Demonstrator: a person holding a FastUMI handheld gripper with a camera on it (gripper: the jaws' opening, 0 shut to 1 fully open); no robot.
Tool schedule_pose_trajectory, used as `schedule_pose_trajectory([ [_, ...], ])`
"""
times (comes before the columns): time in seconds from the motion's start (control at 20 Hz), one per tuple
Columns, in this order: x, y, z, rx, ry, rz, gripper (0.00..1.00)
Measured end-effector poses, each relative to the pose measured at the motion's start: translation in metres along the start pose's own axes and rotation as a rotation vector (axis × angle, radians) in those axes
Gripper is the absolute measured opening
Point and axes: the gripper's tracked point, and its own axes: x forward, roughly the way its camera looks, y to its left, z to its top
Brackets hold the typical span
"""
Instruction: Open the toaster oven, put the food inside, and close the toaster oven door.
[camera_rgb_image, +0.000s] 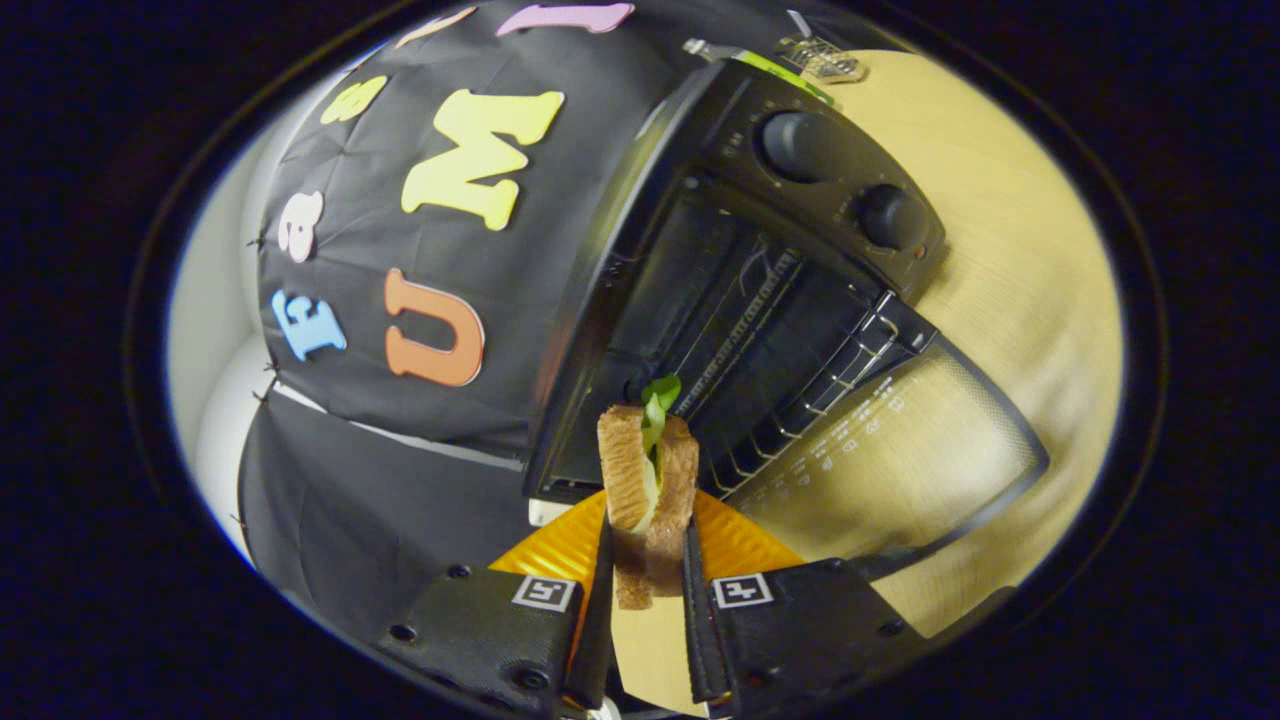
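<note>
Brown bread of a sandwich (648, 480) is being gripped between both fingers of the gripper (648, 590), which are pressing close on its sides. It is being held just before the oven (760, 300), whose door (900, 450) is lying open. Loading seems in hand; next, the sandwich is probably to be carried onto the rack (790, 340) and released.

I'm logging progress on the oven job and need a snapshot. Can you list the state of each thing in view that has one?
toaster oven: open, cavity exposed
oven door: swung fully down, glass facing up
wire rack: inside the cavity, bare
sandwich: held off the table, in front of the oven's opening, not yet inside
gripper: shut on the sandwich, both fingers pressing its sides
orange plate: beneath the sandwich, bare where visible
</note>
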Motion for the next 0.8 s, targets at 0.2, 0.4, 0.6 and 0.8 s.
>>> schedule_pose_trajectory([
  [0.2, 0.024, -0.007, 0.020, 0.123, -0.081, 0.054, 0.36],
  [0.4, 0.041, -0.011, 0.045, 0.171, -0.201, 0.048, 0.37],
  [0.6, 0.061, -0.008, 0.041, 0.178, -0.196, 0.038, 0.49],
  [0.8, 0.067, -0.003, 0.032, 0.136, -0.170, -0.002, 0.70],
])
